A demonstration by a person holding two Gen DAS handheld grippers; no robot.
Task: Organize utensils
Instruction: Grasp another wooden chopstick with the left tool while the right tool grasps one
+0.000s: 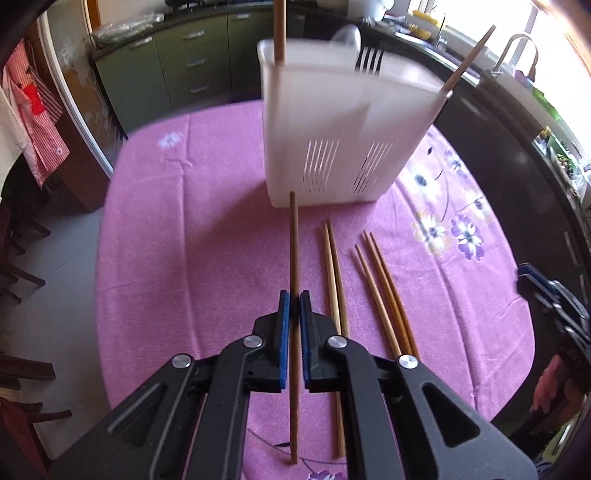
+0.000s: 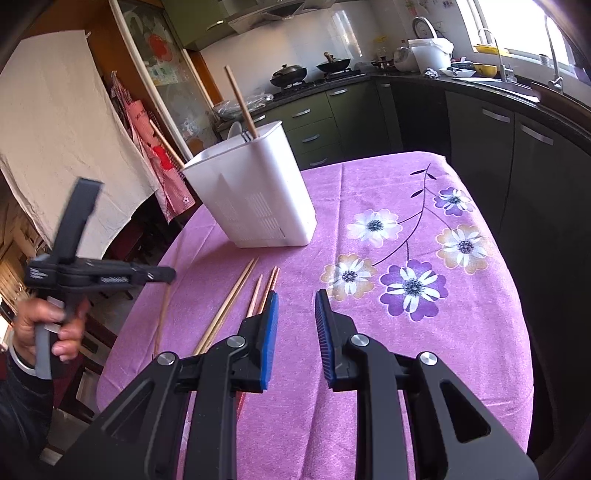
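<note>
Left gripper [image 1: 294, 301] clamps a dark chopstick [image 1: 294, 240] — its long axis aims up-frame at the white holder [image 1: 332, 122]; right gripper [image 2: 295, 306] narrowly parted, empty.

White holder [image 1: 332, 140] blurry. Tall chopstick [image 1: 279, 29] in holder cut off at top edge. Spoon [image 1: 347, 37] and fork [image 1: 369, 61] mostly hidden behind holder wall.

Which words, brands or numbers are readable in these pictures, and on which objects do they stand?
None can be read.
Left gripper: small white print on its body, blurred.
Pink apron: dark writing, too small.
Glass door: coloured stickers, print illegible.
White utensil holder: no label visible.
</note>
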